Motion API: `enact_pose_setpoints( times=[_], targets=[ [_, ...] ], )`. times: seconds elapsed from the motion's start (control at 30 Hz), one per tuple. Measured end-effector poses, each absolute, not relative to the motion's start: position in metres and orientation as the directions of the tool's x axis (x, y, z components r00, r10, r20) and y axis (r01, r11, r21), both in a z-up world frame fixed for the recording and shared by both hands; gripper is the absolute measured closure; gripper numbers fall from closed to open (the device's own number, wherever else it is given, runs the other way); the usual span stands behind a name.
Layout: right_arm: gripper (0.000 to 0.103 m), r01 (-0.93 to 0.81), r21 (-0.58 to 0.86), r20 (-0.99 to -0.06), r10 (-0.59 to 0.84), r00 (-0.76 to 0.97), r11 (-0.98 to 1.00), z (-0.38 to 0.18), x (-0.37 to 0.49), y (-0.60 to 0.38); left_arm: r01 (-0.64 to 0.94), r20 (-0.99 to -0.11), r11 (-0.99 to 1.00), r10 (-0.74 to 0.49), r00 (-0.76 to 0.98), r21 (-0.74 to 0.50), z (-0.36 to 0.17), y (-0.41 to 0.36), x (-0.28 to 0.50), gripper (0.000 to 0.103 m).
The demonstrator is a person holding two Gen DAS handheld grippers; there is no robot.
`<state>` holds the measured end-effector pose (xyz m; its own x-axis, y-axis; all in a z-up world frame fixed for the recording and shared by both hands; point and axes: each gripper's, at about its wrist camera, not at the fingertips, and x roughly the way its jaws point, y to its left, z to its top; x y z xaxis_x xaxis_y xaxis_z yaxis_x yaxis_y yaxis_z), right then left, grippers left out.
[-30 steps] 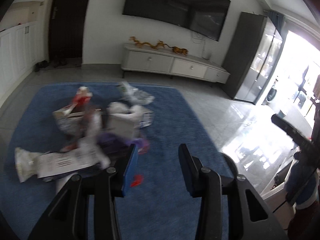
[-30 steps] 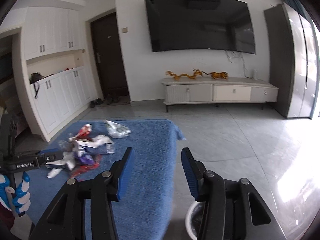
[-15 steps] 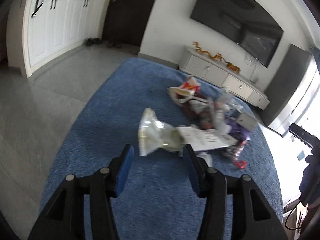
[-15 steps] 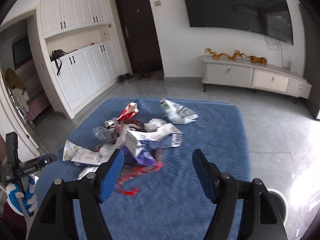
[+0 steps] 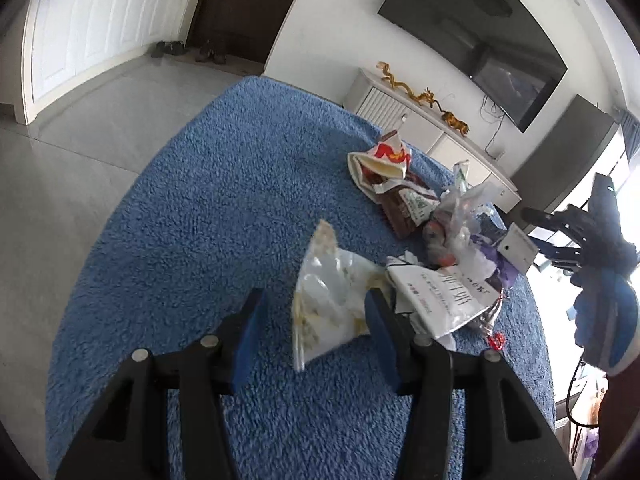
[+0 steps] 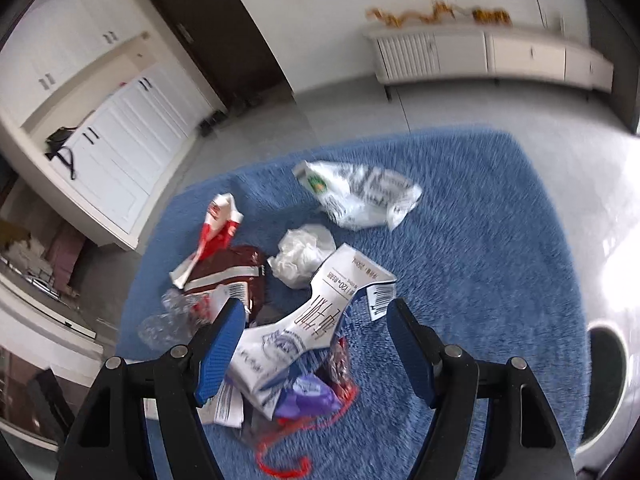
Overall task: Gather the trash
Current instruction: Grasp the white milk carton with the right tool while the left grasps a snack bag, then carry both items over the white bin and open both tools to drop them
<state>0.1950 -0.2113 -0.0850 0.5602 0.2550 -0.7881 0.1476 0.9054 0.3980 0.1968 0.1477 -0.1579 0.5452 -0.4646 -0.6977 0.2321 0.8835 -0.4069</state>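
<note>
Now poised over trash heaped on blue rug (image 5: 208, 216): left claw (image 5: 316, 312) spread wide, empty, astride crinkled clear bag (image 5: 332, 304); right claw (image 6: 316, 320) likewise gaping above flattened carton (image 6: 320, 320). Probably light, limp, slippery; best pinched at bag's rug-side corner. Ample bare rug leftward.

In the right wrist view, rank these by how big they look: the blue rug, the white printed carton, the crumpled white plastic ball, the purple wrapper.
1. Rug, by far.
2. Carton, though it is nearest the camera.
3. Plastic ball.
4. Purple wrapper, partly hidden; close to the ball, so unsure.
</note>
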Motion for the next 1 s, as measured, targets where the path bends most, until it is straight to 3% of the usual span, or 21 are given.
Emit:
enact_pose_setpoints(
  times=[0.2, 0.3, 0.37, 0.43, 0.53, 0.83, 1.0],
  targets=[
    [0.032, 0.197, 0.409, -0.84, 0.283, 0.463, 0.891, -0.108, 0.223, -0.202, 0.241, -0.696, 0.875, -0.482, 0.533, -0.42, -0.163, 0.147, 0.202, 0.057],
    [0.032, 0.221, 0.427, -0.842, 0.297, 0.45, 0.877, -0.117, 0.224, -0.205, 0.251, -0.701, 0.873, -0.485, 0.523, -0.417, -0.165, 0.144, 0.201, 0.069],
    [0.042, 0.236, 0.455, -0.834, 0.318, 0.45, 0.859, -0.123, 0.22, -0.211, 0.262, -0.696, 0.865, -0.501, 0.514, -0.429, -0.165, 0.143, 0.199, 0.08],
    [0.06, 0.252, 0.501, -0.816, 0.355, 0.456, 0.828, -0.13, 0.213, -0.221, 0.258, -0.692, 0.864, -0.501, 0.52, -0.432, -0.164, 0.142, 0.196, 0.082],
    [0.066, 0.254, 0.572, -0.776, 0.415, 0.474, 0.78, -0.136, 0.2, -0.235, 0.245, -0.684, 0.867, -0.493, 0.537, -0.433, -0.162, 0.143, 0.189, 0.085],
    [0.067, 0.114, 0.685, -0.632, 0.508, 0.585, 0.72, -0.112, 0.145, -0.261, 0.185, -0.642, 0.867, -0.473, 0.604, -0.463, -0.142, 0.156, 0.161, 0.09],
    [0.067, 0.002, 0.67, -0.575, 0.517, 0.634, 0.742, -0.076, 0.105, -0.267, 0.155, -0.615, 0.864, -0.457, 0.642, -0.48, -0.125, 0.165, 0.142, 0.091]
  ],
)
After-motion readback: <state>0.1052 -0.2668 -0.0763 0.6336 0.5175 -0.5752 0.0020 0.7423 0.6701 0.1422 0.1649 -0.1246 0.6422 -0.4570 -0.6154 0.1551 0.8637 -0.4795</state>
